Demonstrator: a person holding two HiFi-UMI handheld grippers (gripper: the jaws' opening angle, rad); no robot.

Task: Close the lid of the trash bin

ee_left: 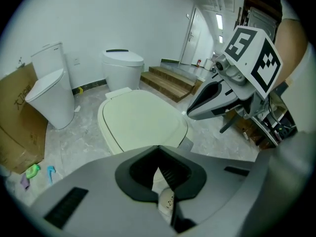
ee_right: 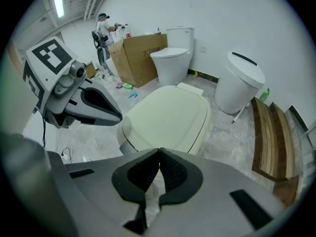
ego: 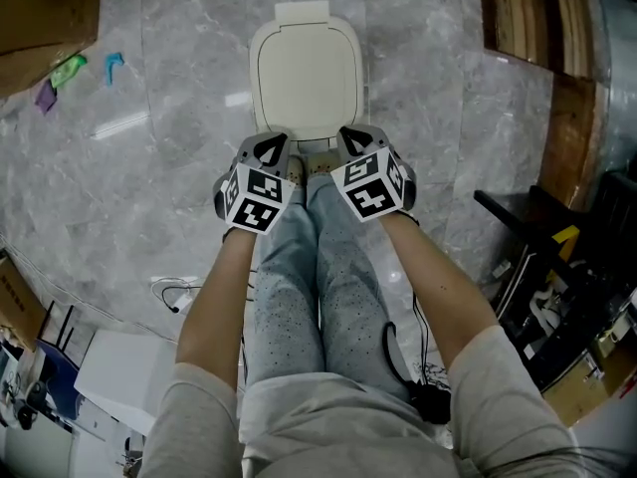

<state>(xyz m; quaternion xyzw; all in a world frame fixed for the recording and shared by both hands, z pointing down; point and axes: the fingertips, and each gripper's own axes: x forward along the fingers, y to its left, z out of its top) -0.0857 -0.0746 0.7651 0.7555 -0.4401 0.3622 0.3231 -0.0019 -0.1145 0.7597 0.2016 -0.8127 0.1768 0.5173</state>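
Trash bin lid (ego: 304, 76) lies shut and flat, face up, on the grey marble floor (ego: 169, 177) just ahead of our feet. Its long axis runs straight away from us, with the hinge tab at the far end and the rounded front edge toward us. Our left gripper (ego: 270, 145) and right gripper (ego: 352, 139) hang above that near edge, each with its fingers pressed together, empty. Print on the cardboard box (ee_right: 143, 53) is too small to read.

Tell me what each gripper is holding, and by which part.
Nothing is held. The left gripper and right gripper both have jaws shut tip to tip, empty; the trash bin lid lies flat ahead, ungripped.
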